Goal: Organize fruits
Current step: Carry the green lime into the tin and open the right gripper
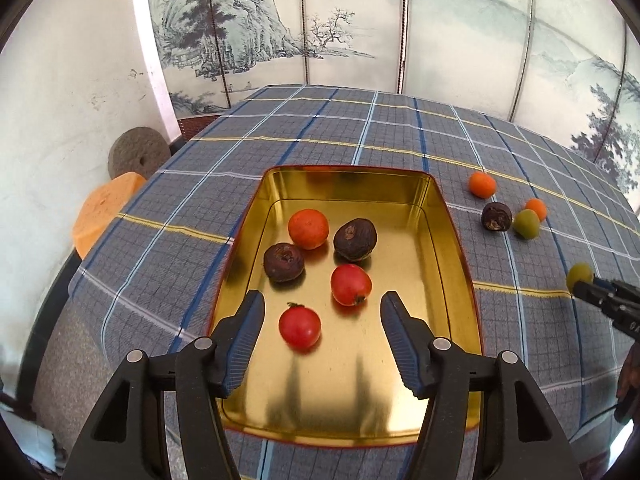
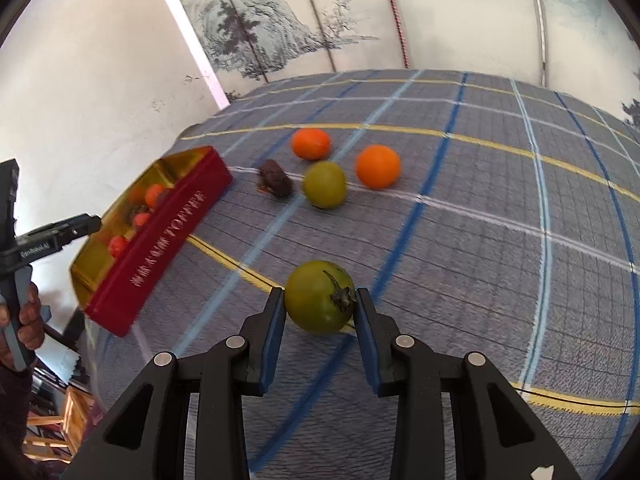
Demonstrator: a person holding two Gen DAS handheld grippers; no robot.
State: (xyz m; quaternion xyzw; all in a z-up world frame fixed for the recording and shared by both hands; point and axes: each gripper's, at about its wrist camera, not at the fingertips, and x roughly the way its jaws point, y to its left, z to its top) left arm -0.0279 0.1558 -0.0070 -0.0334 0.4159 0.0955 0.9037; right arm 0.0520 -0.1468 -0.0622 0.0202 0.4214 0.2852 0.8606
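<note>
Left tongs (image 1: 322, 312) hang spread over the gold toffee tin (image 1: 452, 216), a red tomato (image 1: 299, 327) loose between them. Right tongs (image 2: 320, 300) pinch a green tomato (image 2: 320, 297) above the plaid-covered table (image 2: 480, 240).

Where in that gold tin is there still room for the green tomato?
The tin is bare along its right wall and at its near end behind the red tomato. Its middle and left are crowded with five fruits. The right gripper holds the green tomato.
</note>
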